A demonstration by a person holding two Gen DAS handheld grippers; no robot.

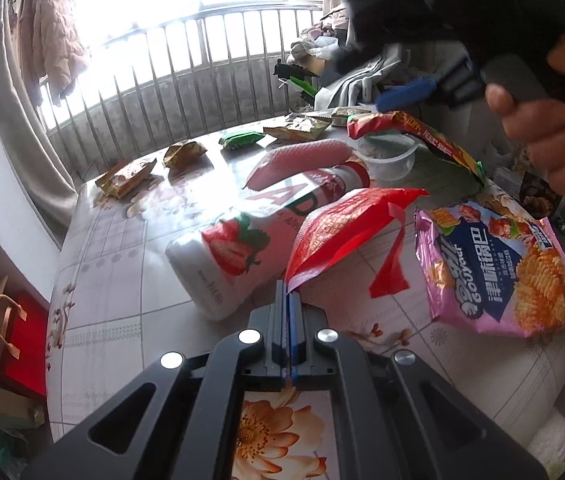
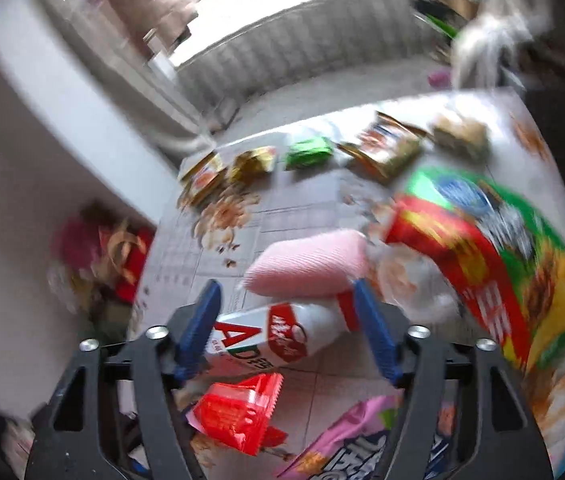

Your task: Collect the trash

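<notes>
Two grippers are in view over a table covered with a floral, tile-patterned cloth [image 1: 130, 312]. The left gripper [image 1: 289, 300] has its jaws pressed together on the corner of a torn red foil snack wrapper [image 1: 338, 232], which rises up and to the right from the fingertips. Directly ahead and left of that gripper lies a white plastic drink bottle with a strawberry label and red "AD" lettering [image 1: 242, 248], on its side, with a pink ribbed cloth pad [image 1: 302, 160] resting against its upper part. To the right of the left gripper lies a pink crinkle-snack bag with a dark blue panel [image 1: 494, 264]. The right gripper [image 2: 286, 320] stands with its blue fingers [image 2: 202, 320] spread wide and nothing between the pads — the bottle's neck end lies below and between them in the right wrist view. Ahead and right of the right gripper sits a large red, green and yellow snack bag [image 2: 482, 256]; this view is motion-blurred. Several small wrappers, one of them green [image 1: 240, 138], lie along the far table edge.
</notes>
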